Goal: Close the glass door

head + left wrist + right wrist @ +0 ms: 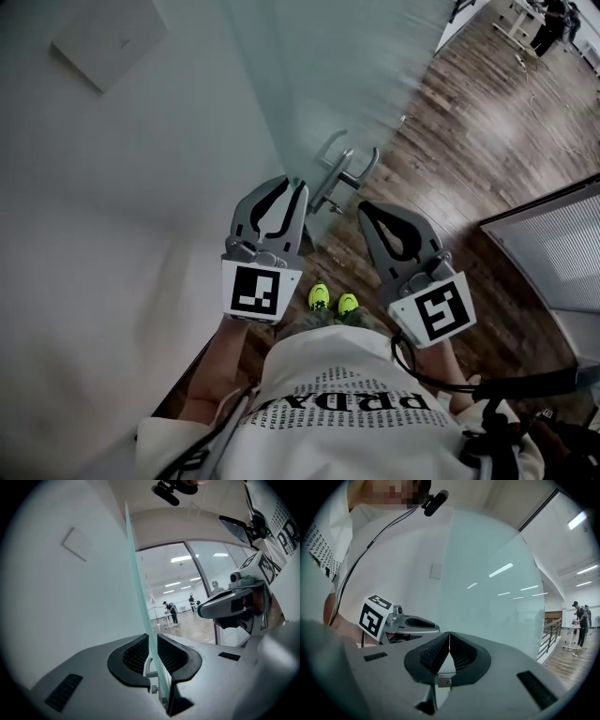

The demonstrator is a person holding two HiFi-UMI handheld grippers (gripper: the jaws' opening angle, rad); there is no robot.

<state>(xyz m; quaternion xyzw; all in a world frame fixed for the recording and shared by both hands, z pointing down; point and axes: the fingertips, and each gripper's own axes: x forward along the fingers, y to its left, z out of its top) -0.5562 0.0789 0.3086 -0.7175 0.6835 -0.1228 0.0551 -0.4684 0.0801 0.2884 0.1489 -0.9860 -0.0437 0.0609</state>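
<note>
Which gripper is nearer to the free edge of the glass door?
Left. The left gripper has the edge of the glass door between its jaws. The right gripper, jaws together, sits beside it, facing the pane, off the edge.

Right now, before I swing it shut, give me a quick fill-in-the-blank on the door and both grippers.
The left gripper has the ___ of the glass door between its jaws.
The right gripper is ___, with nothing between its jaws.
The floor past the door is ___ planking.
Missing words: edge; shut; wooden.
</note>
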